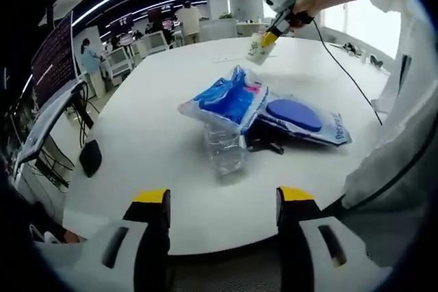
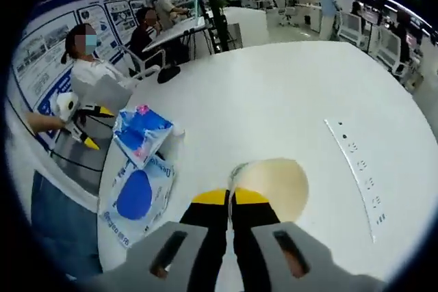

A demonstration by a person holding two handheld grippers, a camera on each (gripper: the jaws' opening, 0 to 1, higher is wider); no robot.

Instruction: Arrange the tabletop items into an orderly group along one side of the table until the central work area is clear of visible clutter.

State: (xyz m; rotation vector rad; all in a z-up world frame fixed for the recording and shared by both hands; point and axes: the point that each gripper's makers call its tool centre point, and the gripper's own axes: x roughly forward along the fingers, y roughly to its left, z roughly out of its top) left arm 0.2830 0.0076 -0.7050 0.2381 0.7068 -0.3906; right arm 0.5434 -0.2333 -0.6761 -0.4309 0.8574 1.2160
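Left gripper view: left gripper (image 1: 222,203) fingers spread wide before blue packets (image 1: 233,100) on a crushed bottle (image 1: 224,152); right gripper (image 2: 230,197) pinches a clear cup (image 2: 270,182) above the worktop (image 2: 274,100).

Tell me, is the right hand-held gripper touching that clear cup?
Touching. In the right gripper view the right hand-held gripper has its jaws shut on the rim of the clear cup, pinching it with no gap.

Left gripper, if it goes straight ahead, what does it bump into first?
Probably the clear plastic bottle, lying on the white table ahead of the open left gripper. The blue bags lie just behind it. Depth is hard to judge here.
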